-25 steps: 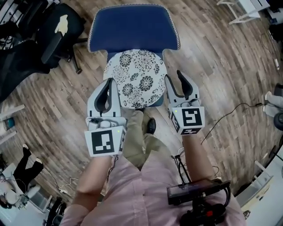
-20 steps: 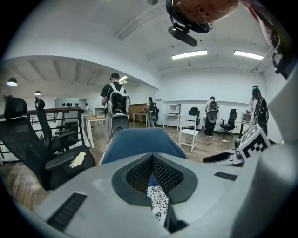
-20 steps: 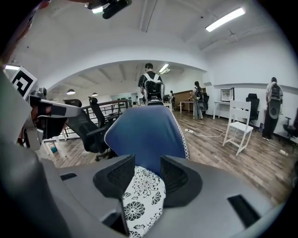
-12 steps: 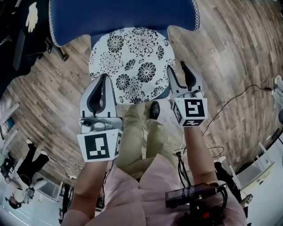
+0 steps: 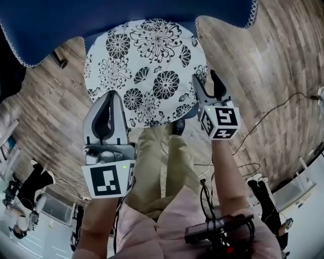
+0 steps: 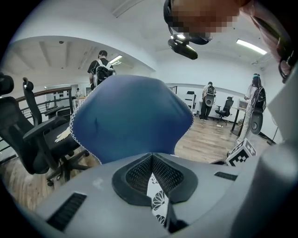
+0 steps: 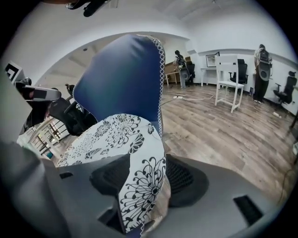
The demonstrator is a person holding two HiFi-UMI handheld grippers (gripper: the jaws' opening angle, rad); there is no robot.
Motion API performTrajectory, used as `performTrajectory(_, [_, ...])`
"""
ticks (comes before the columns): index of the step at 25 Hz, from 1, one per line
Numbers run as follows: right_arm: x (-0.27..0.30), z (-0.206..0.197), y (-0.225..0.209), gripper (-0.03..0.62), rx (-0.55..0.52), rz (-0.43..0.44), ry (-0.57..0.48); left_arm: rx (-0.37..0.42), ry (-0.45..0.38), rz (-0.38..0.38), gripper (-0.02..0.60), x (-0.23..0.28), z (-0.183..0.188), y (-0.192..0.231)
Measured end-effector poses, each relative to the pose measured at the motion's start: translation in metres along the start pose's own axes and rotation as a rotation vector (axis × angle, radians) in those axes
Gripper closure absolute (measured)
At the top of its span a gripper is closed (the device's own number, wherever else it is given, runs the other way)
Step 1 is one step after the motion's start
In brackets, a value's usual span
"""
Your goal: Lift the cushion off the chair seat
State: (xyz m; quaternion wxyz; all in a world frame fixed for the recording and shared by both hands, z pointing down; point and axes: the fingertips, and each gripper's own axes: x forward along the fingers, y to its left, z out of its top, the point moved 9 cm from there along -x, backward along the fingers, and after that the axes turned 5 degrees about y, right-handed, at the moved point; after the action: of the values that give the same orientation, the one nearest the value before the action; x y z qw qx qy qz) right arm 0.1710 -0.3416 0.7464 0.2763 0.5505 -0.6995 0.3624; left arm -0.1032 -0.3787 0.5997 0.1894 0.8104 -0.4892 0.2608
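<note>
Looks steeply down from the head, close above the flowered cushion (image 5: 147,71) and blue chair back (image 5: 126,15), with the left gripper (image 5: 108,96) and right gripper (image 5: 205,81) in mid-frame. Sits on the left gripper, facing level along the jaws, almost against the chair back. Sits likewise on the right gripper, sharing that cushion and chair back from the opposite side, wood floor (image 7: 223,121) beyond.

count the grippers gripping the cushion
2. The left gripper is shut on the near-left edge of the cushion; the right gripper is shut on its near-right edge.
</note>
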Motion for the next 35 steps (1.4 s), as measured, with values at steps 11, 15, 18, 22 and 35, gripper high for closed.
performTrajectory(11, [0.01,-0.016,-0.008,0.55,0.049,-0.001,0.035,0.021,-0.008,0.016,0.571,-0.005,-0.002,-0.005])
performTrajectory(15, [-0.017,0.016,0.009,0.568,-0.026,0.012,-0.008,0.02,-0.056,0.037,0.571,-0.025,0.022,-0.007])
performTrajectory(18, [-0.045,0.042,0.032,0.571,-0.085,0.037,-0.047,0.018,-0.096,0.052,0.571,-0.048,0.042,-0.009])
performTrajectory(22, [-0.095,0.069,0.062,0.573,-0.167,0.074,-0.101,-0.023,-0.133,0.078,0.571,-0.089,0.067,-0.026])
performTrajectory(35, [-0.279,0.15,0.131,0.574,-0.335,0.107,-0.362,0.026,-0.412,0.137,0.571,-0.233,0.149,-0.083])
